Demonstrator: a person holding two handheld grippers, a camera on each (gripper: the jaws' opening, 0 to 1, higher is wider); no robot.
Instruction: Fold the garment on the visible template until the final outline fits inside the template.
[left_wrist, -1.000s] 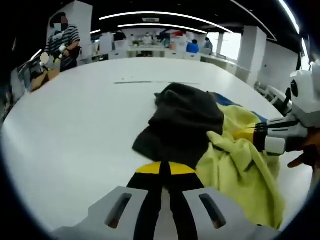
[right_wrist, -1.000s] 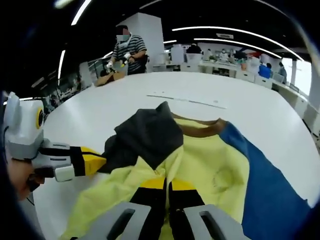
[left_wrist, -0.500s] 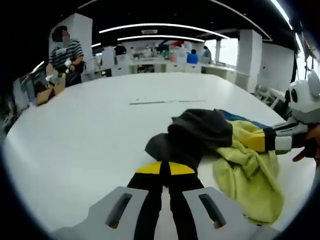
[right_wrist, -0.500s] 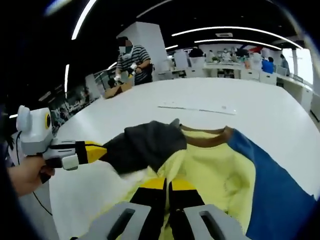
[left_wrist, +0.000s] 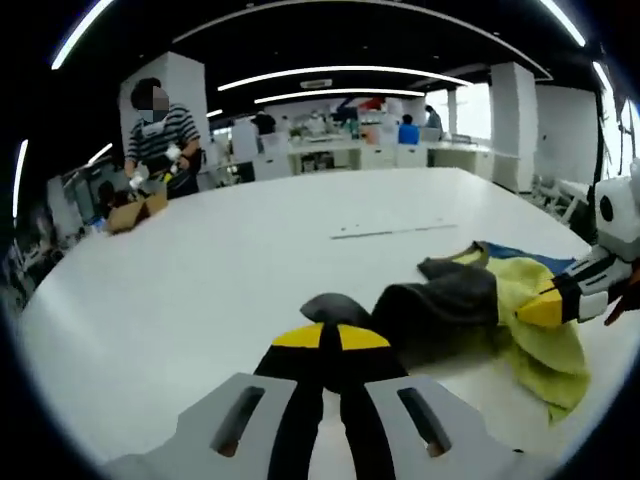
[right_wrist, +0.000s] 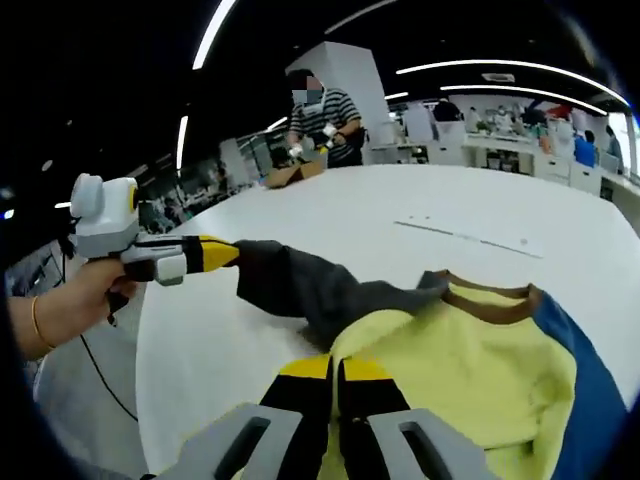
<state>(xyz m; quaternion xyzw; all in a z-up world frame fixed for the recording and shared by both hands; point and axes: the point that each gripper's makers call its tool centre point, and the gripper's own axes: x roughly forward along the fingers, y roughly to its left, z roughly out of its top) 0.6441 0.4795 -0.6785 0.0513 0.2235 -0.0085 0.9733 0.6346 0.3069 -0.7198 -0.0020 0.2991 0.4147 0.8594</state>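
On the white table (right_wrist: 330, 215) the garment (right_wrist: 470, 380) lies near its right edge; the left gripper (left_wrist: 330, 338) clamps the dark sleeve (right_wrist: 300, 285), the right gripper (right_wrist: 336, 368) clamps yellow cloth. A person (left_wrist: 160, 130) stands at the far-left edge.

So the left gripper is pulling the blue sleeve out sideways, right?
Not blue. The sleeve held by the left gripper is dark grey, as the right gripper view shows. The blue sleeve lies on the shirt's other side. The rest is right: it stretches sideways.

Left tool (left_wrist: 331, 338) clamps the garment's dark sleeve (left_wrist: 440, 305) above the white table (left_wrist: 200, 280)
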